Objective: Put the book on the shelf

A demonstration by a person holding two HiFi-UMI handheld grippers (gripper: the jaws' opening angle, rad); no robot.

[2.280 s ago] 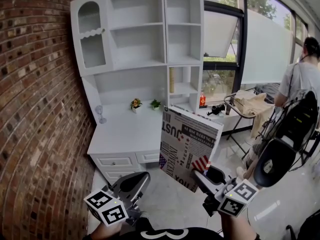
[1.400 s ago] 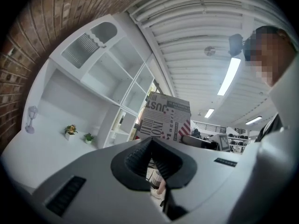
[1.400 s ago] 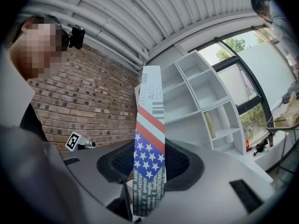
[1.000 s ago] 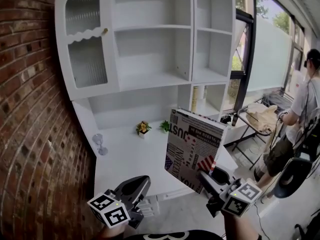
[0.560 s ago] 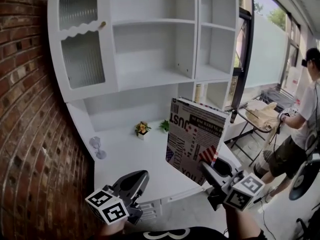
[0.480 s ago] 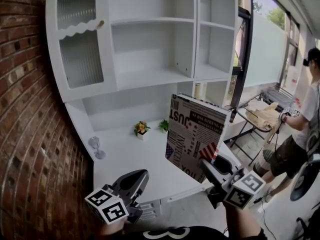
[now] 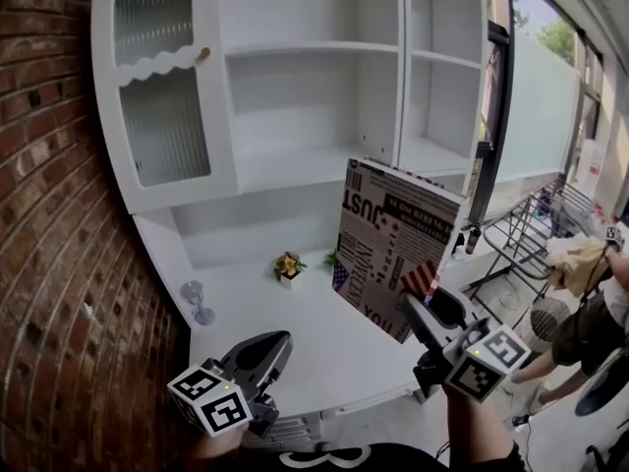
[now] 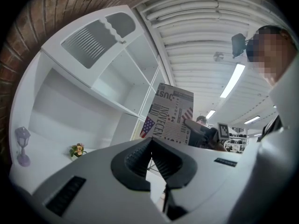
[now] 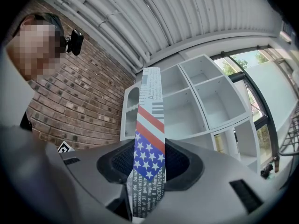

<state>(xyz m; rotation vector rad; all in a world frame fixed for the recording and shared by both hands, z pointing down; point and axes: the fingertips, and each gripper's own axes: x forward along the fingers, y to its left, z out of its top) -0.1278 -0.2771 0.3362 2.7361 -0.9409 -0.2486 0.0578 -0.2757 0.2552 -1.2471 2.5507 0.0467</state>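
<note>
Brick wall [image 7: 49, 214] fills the left. White shelf [image 7: 314, 52] stands against it, with a ribbed-glass door [image 7: 162, 126] on its left and open compartments to the right. Tabletop [image 7: 329, 332] juts out beneath, between me and the shelf. Book [image 7: 393, 239] is upright and tilted, in the air over the tabletop's right part, covering the lower right compartments. My right tool [image 7: 428, 308] clamps its lower near corner. Left tool [image 7: 273, 344] has its jaws together, empty, near left. Flower pot [image 7: 288, 266] sits just left of the book, glass goblet [image 7: 197, 301] at the tabletop's left edge.
</note>
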